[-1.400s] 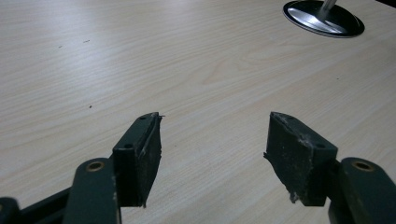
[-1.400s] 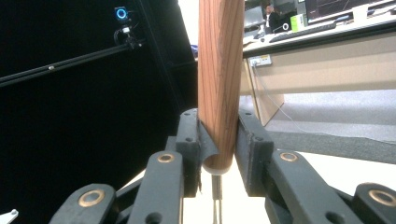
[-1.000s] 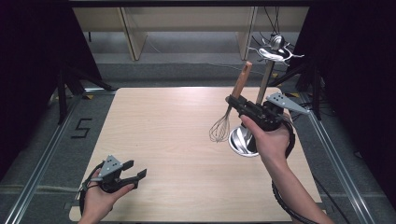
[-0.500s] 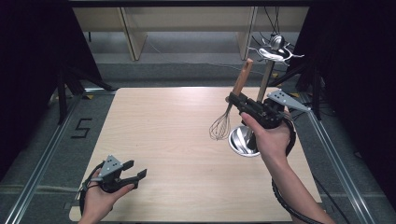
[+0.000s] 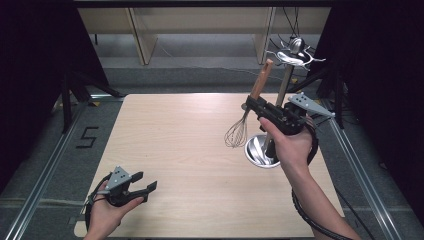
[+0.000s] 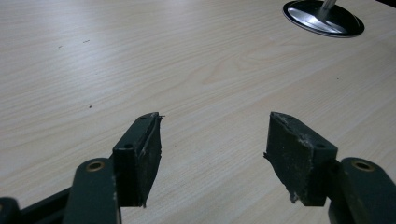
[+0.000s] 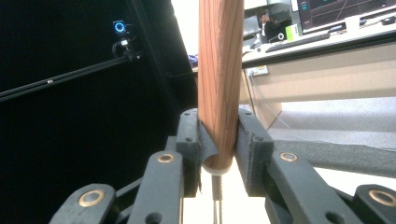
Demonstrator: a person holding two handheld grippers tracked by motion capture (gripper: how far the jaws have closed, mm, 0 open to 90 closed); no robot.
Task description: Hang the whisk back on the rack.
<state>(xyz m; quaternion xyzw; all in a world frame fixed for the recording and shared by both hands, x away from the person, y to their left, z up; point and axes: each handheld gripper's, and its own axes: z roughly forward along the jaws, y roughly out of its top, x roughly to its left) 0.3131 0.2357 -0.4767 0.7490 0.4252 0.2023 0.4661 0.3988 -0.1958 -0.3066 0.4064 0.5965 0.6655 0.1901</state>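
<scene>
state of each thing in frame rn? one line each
whisk: held off the table by its wooden handle, wires down
right gripper: shut on the whisk handle
left gripper: open, nothing between the fingers
utensil stand: upright on the table, hooks bare

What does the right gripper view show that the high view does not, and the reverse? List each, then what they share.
Right gripper view alone: the pads pressed against both sides of the wooden handle, close up.
High view alone: the whisk and its wire head held above the table, the utensil stand, and the left gripper open near the table's front edge.
Shared: the right gripper clamped on that handle.
</scene>
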